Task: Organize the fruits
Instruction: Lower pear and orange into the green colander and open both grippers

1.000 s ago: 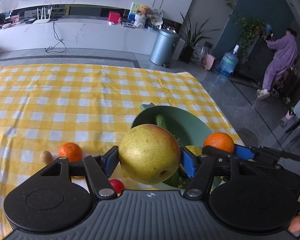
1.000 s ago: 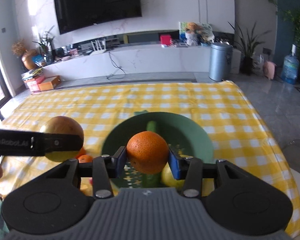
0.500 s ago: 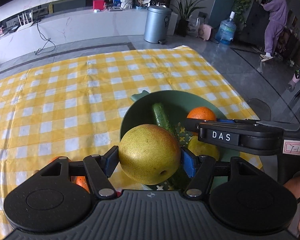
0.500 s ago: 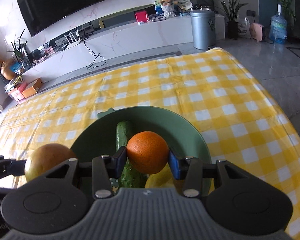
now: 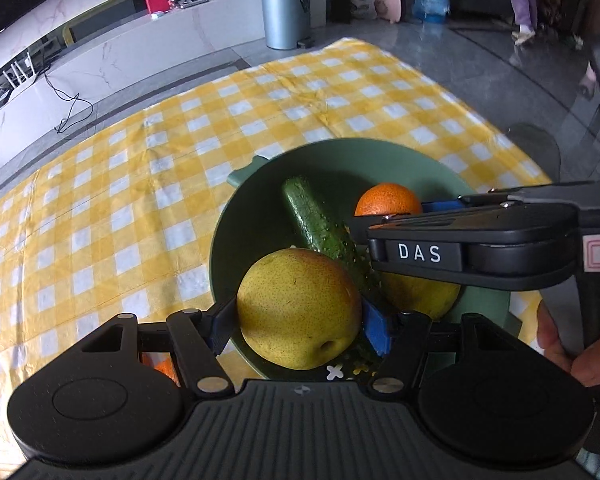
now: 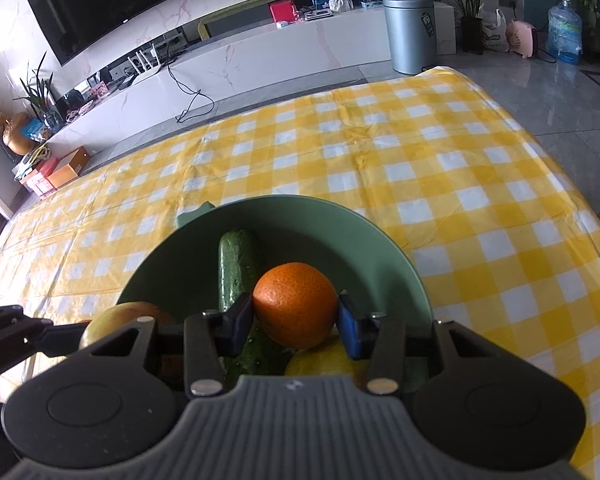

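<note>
Lowering both fruits into the smooth green bowl (image 5: 332, 160), lower centre of each frame, looks like the step in hand. Left gripper (image 5: 298, 320) clamps a speckled yellow pear (image 5: 296, 308); right gripper (image 6: 296, 322) clamps a dimpled orange (image 6: 294, 304) over a bumpy cucumber (image 6: 236, 264). Next: spread the jaws gently.

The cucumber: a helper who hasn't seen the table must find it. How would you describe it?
On the yellow checked tablecloth sits a green bowl. Inside lies the cucumber, the only long, dark green thing among round fruit: the orange and the pear.
</note>
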Demonstrator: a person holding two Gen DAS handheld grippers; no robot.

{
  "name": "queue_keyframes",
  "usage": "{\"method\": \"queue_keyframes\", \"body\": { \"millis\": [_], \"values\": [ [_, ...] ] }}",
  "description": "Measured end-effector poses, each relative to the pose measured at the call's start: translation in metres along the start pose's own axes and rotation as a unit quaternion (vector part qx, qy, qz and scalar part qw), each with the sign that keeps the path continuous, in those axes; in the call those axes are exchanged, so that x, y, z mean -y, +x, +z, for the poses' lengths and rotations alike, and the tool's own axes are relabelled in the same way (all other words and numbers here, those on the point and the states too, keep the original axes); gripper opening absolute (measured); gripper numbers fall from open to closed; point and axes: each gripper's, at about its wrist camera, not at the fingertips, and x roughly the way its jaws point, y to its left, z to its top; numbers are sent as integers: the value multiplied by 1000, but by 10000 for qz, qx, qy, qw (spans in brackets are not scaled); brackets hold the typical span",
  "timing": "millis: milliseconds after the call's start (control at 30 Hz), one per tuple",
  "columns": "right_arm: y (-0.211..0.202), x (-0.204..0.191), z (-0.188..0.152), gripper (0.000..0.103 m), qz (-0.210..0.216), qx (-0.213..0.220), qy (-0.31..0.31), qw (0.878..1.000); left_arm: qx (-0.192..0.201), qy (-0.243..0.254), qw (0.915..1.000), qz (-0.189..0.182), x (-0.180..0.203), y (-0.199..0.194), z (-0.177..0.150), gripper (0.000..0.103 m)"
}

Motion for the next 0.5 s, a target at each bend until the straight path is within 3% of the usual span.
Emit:
{"method": "queue_keyframes", "body": {
  "millis": [400, 500],
  "values": [
    [1, 1, -1, 44, 61, 19, 2, 10000, -301, 281, 9990, 162, 12, 21, 2, 75],
    [0, 2, -1, 45, 82, 43, 46, 9999, -389, 278, 9988, 45, 12, 23, 3, 75]
  ]
}}
